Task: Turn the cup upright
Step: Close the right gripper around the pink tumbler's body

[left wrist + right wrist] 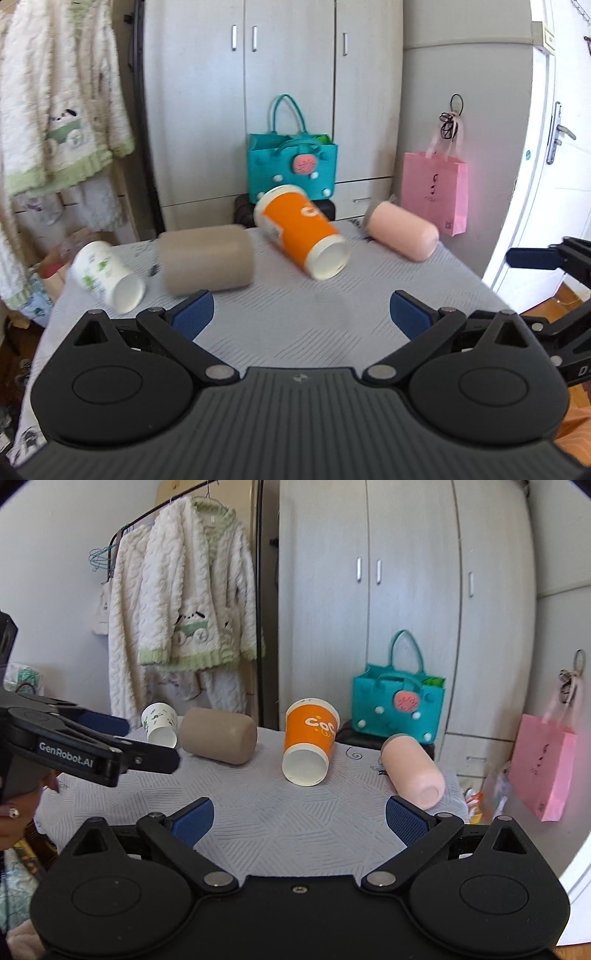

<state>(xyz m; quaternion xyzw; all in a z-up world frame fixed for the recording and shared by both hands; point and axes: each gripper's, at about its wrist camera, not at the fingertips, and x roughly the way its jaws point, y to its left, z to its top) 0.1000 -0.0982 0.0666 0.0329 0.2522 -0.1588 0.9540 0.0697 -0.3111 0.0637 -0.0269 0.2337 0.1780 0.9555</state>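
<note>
Four cups lie on their sides on the white-clothed table (295, 325) (280, 812): a white paper cup with green print (107, 275) (160, 723), a tan cup (207, 258) (219, 740), an orange paper cup (301, 230) (309, 740) and a pink cup (402, 230) (412, 771). My left gripper (301, 314) is open and empty over the table's near part, short of the cups. My right gripper (299, 819) is open and empty, near the table's front, the pink cup just beyond its right finger (406, 819). The left gripper shows at the left in the right wrist view (122, 749).
A teal tote bag (291, 166) (399, 709) stands behind the table before grey wardrobe doors (288, 92). A pink paper bag (436, 188) (543, 771) hangs at the right. Fluffy white garments (184, 616) hang on a rack at the left. A white door (554, 166) is at far right.
</note>
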